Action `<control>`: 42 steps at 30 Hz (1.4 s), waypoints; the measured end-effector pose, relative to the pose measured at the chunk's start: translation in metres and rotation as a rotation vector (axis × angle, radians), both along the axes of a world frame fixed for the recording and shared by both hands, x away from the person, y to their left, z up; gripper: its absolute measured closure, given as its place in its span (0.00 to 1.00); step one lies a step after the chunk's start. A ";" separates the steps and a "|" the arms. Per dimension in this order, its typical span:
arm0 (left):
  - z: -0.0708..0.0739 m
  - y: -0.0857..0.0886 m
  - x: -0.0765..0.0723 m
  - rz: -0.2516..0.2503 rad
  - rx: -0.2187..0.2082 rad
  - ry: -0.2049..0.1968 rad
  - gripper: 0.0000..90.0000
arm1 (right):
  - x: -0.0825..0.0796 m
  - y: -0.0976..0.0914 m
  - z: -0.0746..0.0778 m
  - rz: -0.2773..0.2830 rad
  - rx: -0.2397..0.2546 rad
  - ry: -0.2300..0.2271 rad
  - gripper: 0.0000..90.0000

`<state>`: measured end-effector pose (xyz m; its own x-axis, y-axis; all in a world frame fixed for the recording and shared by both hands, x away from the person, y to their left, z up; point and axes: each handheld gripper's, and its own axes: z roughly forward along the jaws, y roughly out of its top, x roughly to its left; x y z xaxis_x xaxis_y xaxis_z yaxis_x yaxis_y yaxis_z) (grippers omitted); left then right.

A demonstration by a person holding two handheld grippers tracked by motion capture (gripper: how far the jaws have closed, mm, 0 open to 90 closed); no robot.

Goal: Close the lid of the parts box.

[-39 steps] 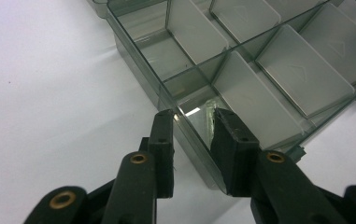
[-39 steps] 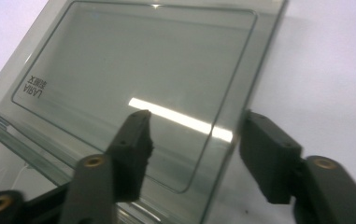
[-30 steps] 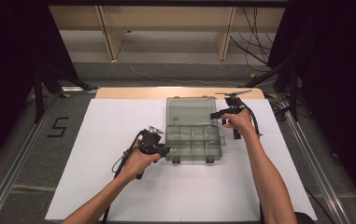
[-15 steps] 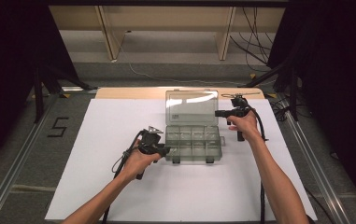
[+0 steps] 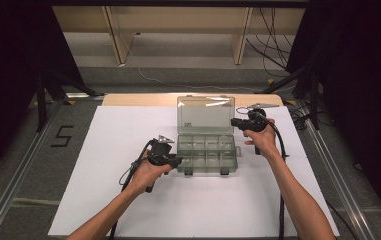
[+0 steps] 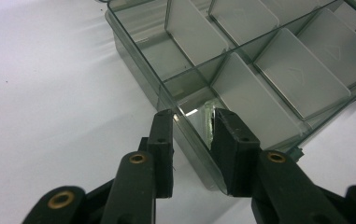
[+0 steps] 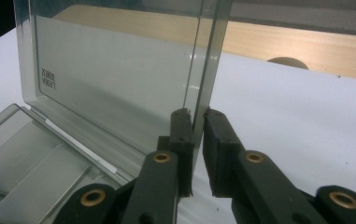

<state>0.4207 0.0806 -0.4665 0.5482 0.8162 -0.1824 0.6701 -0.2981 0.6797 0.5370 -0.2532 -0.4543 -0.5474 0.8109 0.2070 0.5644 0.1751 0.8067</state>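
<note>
Where lid [image 7: 119, 70] rises — fingers [image 7: 181, 135] astride.

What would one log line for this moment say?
left gripper: shut on box front-left wall | right gripper: shut on lid edge, lid upright | compartments: look empty | table: white

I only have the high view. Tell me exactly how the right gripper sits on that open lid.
Observer: The right gripper has one jaw on each face of the lid, at its side edge.
Operator: Now report the left one.
Observer: The left gripper straddles the wall of the compartment box at a near corner, one jaw inside, one outside.
Operator: Check the compartments.
Observer: Those in the left gripper view hold nothing.
</note>
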 end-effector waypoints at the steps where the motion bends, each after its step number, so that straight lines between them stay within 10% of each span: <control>1: 0.000 0.000 0.000 -0.002 0.000 0.001 0.76 | -0.001 0.000 0.000 0.010 -0.007 -0.012 0.92; 34: 0.001 0.001 0.000 -0.021 0.010 -0.020 0.75 | -0.020 0.006 -0.009 0.014 -0.092 -0.181 0.91; 42: 0.004 0.005 0.001 0.010 0.009 -0.026 0.58 | -0.022 0.006 -0.009 0.002 -0.111 -0.201 0.91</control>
<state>0.4219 0.0856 -0.4622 0.5443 0.8233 -0.1610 0.6551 -0.2973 0.6946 0.5153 -0.2472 -0.4637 -0.5703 0.8214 0.0033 0.3938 0.2699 0.8787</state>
